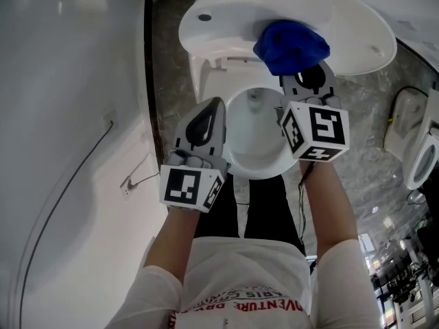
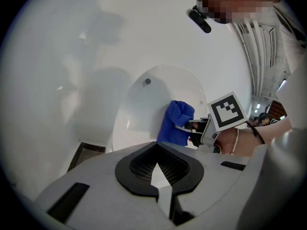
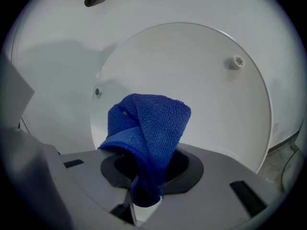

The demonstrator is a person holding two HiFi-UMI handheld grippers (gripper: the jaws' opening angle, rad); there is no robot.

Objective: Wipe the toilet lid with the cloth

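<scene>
The white toilet lid [image 1: 302,5] stands raised behind the open bowl [image 1: 257,139]. A bunched blue cloth [image 1: 291,45] rests against the lid's inner face, and my right gripper [image 1: 303,74] is shut on its lower end. In the right gripper view the cloth [image 3: 149,128] rises out of the jaws and touches the lid [image 3: 201,80] near the middle. My left gripper [image 1: 206,118] hangs over the bowl's left rim, shut with nothing in it. In the left gripper view the lid [image 2: 144,109], the cloth [image 2: 176,122] and the right gripper [image 2: 194,128] all lie ahead.
A white wall [image 1: 62,115] with a thin cable [image 1: 75,184] stands close on the left. Another white fixture [image 1: 418,149] sits on the grey marble floor [image 1: 370,129] at the right. The person's legs stand just before the bowl. A small bumper [image 3: 235,62] sticks out of the lid.
</scene>
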